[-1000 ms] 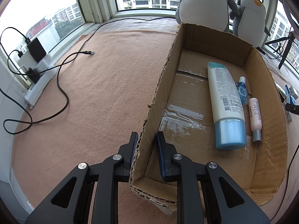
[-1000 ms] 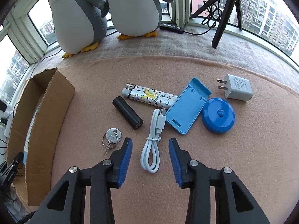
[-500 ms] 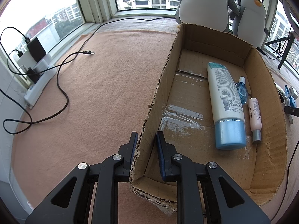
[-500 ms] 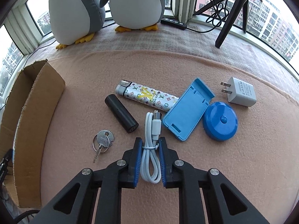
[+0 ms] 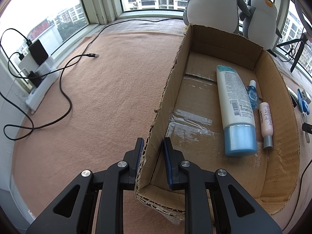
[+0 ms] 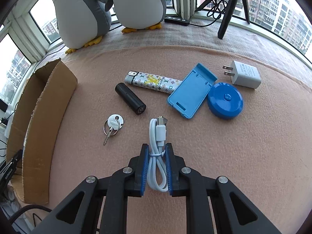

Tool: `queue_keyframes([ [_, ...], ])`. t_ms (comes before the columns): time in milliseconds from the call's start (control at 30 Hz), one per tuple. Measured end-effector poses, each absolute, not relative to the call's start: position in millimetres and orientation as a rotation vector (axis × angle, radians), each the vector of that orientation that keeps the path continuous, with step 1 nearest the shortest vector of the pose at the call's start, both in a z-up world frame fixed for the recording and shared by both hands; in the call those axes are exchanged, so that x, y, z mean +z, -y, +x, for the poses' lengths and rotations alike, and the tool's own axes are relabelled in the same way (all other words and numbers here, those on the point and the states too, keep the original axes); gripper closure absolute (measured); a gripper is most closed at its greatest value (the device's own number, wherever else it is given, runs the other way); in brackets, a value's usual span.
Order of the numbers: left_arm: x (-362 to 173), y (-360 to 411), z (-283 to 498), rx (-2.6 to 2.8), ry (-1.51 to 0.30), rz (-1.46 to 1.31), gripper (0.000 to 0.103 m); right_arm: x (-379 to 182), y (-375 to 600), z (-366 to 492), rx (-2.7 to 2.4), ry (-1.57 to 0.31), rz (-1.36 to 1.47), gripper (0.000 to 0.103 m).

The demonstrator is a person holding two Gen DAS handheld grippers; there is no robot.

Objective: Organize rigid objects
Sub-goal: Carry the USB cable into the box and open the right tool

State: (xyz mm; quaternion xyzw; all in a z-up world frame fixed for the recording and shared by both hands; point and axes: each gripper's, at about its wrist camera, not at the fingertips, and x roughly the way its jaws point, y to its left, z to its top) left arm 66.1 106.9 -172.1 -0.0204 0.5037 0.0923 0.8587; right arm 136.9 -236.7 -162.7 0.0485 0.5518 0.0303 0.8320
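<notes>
Down at the bottom centre of the right wrist view, the right gripper (image 6: 156, 152) has its fingers pinched on the white cable (image 6: 158, 136), which lies on the surface. Above it wait the key (image 6: 113, 125), black cylinder (image 6: 130, 101), lighter (image 6: 154, 81), blue case (image 6: 192, 91), round blue tape (image 6: 225, 100) and charger (image 6: 244, 75). Lower centre of the left view, the left gripper (image 5: 152, 146) clamps the cardboard box (image 5: 167, 89) wall; the lotion tube (image 5: 235, 109), blue bottle (image 5: 253, 95) and pink tube (image 5: 265, 122) are already inside. Most sorting looks ahead.
</notes>
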Motion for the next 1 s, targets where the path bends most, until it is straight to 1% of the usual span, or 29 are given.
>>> queue_keyframes([
  [133, -172.1, -107.3, 66.1, 0.194, -1.057, -0.042, 0.085, -155.1, 234.3, 126.1, 0.079, -1.153, 0.117, 0.088],
  [300, -172.1, -107.1, 66.1, 0.194, -1.057, -0.043, 0.085, -131.7, 216.4, 118.4, 0.134, -1.106, 0.116, 0.088],
  [667, -172.2, -107.3, 66.0, 0.194, -1.056, -0.043, 0.085, -84.7, 130.7, 99.3, 0.373, -1.025, 0.067, 0.088],
  [833, -172.3, -106.9, 65.9, 0.194, -1.057, -0.042, 0.085, -81.1, 90.8, 89.1, 0.469, -1.025, 0.028, 0.088],
  [1000, -172.3, -107.0, 65.8, 0.194, -1.056, -0.042, 0.085, -90.3, 61.2, 82.1, 0.523, -1.044, -0.011, 0.088],
])
